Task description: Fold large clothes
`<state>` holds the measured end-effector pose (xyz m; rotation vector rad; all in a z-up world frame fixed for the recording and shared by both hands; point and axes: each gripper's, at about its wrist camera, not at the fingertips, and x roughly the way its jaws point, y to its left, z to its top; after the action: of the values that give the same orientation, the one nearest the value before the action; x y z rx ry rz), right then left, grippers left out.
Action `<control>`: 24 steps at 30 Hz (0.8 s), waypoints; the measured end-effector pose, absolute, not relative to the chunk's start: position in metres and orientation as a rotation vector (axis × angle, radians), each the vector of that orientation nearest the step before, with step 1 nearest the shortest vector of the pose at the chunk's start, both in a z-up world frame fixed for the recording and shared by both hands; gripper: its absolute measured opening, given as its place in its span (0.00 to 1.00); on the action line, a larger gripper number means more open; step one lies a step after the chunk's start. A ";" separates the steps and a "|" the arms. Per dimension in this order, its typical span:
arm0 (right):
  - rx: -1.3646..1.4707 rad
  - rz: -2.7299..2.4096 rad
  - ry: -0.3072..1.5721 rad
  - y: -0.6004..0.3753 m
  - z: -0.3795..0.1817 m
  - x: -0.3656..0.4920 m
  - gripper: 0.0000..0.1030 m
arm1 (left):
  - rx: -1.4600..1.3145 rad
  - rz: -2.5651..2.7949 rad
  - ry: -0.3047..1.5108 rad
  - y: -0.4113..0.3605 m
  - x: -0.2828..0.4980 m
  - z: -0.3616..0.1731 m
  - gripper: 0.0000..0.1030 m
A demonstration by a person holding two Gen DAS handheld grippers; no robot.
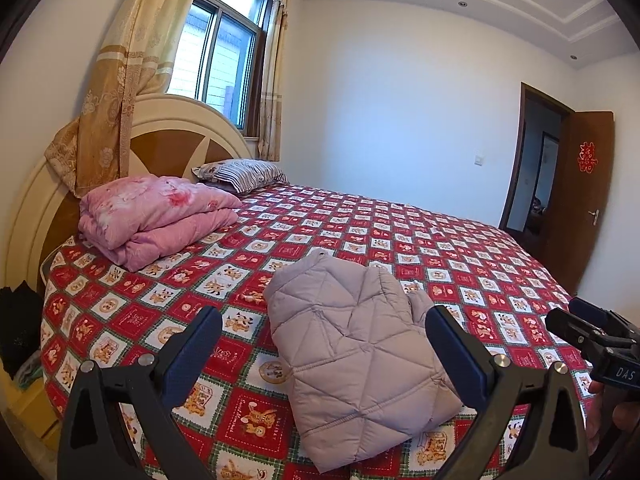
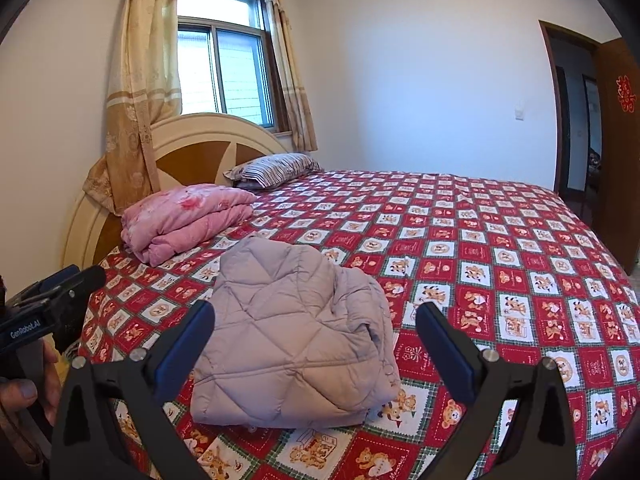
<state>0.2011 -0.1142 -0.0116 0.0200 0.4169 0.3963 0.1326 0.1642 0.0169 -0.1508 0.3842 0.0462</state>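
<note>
Two grippers hang over a bed (image 1: pixel 440 248) with a red sheet full of little bear pictures.

From the left wrist view, the letters "DAS" can be read on the side of the right gripper (image 1: pixel 560 316), which pokes in at the right edge, with a bit of a hand (image 1: pixel 616 412) under it. A red paper sign (image 1: pixel 586 157) is stuck on the brown door (image 1: pixel 576 208), but its writing is too small to read. A folded pink quilt (image 1: pixel 160 216) lies by the headboard (image 1: pixel 168 136), and a striped pillow (image 1: pixel 244 174) sits behind it. Gold curtains (image 1: pixel 116 92) hang beside the window (image 1: pixel 224 56). The grey puffy jacket (image 1: pixel 356 352) lies folded on the sheet near the front edge of the bed. The left gripper (image 1: pixel 324 340) is spread wide above it, holds nothing and does not touch it.

From the right wrist view, "GenRobot.AI" is written on the left gripper (image 2: pixel 86 276), which comes in from the left with fingers (image 2: pixel 28 392) of a hand below it. The same quilt (image 2: pixel 188 220), pillow (image 2: pixel 276 168) and window (image 2: pixel 224 60) are behind. The jacket (image 2: pixel 296 344) lies folded on the sheet, straight ahead. The right gripper (image 2: pixel 316 336) is spread as wide as it goes, with nothing in it, and stays clear of the jacket.
</note>
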 end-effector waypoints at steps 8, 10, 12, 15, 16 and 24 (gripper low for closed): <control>-0.010 0.411 0.398 -0.108 -0.010 0.191 1.00 | -0.150 0.035 0.390 0.163 0.132 0.013 0.99; -0.012 0.414 0.396 -0.107 -0.010 0.190 1.00 | -0.150 0.032 0.390 0.163 0.132 0.013 0.99; -0.012 0.417 0.397 -0.107 -0.010 0.189 1.00 | -0.149 0.032 0.390 0.163 0.132 0.013 0.99; -0.015 0.417 0.395 -0.106 -0.010 0.188 1.00 | -0.151 0.030 0.390 0.163 0.131 0.013 0.99; -0.016 0.416 0.394 -0.106 -0.010 0.188 1.00 | -0.150 0.031 0.390 0.162 0.131 0.013 0.99; -0.012 0.417 0.395 -0.105 -0.010 0.187 1.00 | -0.150 0.032 0.391 0.162 0.132 0.013 0.99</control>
<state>0.1869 -0.1053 -0.0102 -0.0118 0.3949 0.4174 0.1315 0.1624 0.0127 -0.1505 0.3909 0.0319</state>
